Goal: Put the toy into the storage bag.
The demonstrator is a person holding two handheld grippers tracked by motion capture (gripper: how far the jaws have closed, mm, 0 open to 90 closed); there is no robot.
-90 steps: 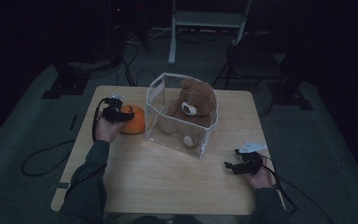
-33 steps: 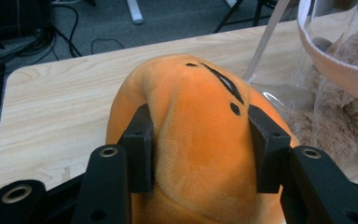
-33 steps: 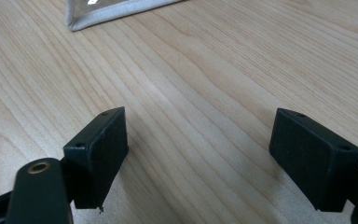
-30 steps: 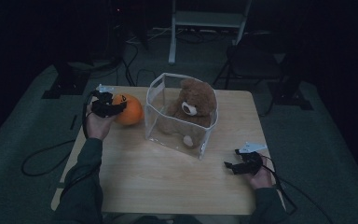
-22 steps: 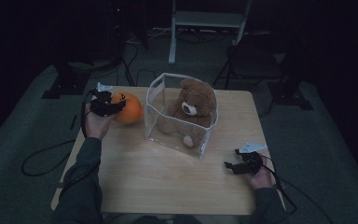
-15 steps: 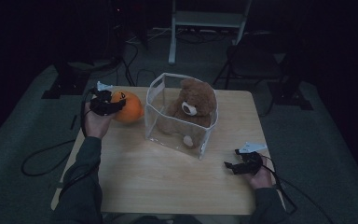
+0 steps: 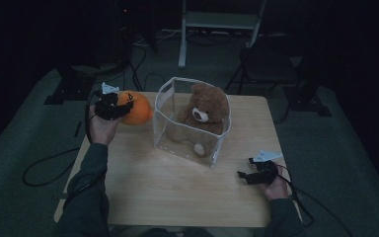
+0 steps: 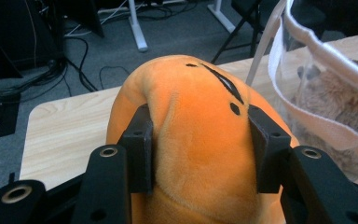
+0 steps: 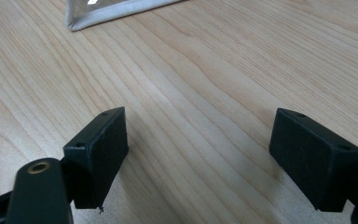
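Orange plush toy (image 8: 200,140) clamped between left gripper (image 8: 200,149) pads, raised off wooden table (image 7: 177,182) beside clear white-trimmed bin (image 7: 190,123). Right gripper (image 9: 200,158) wide open, empty, resting low over table.

I am not finding any lettering, label, brand, number or sign that can be read on anything in front of me.
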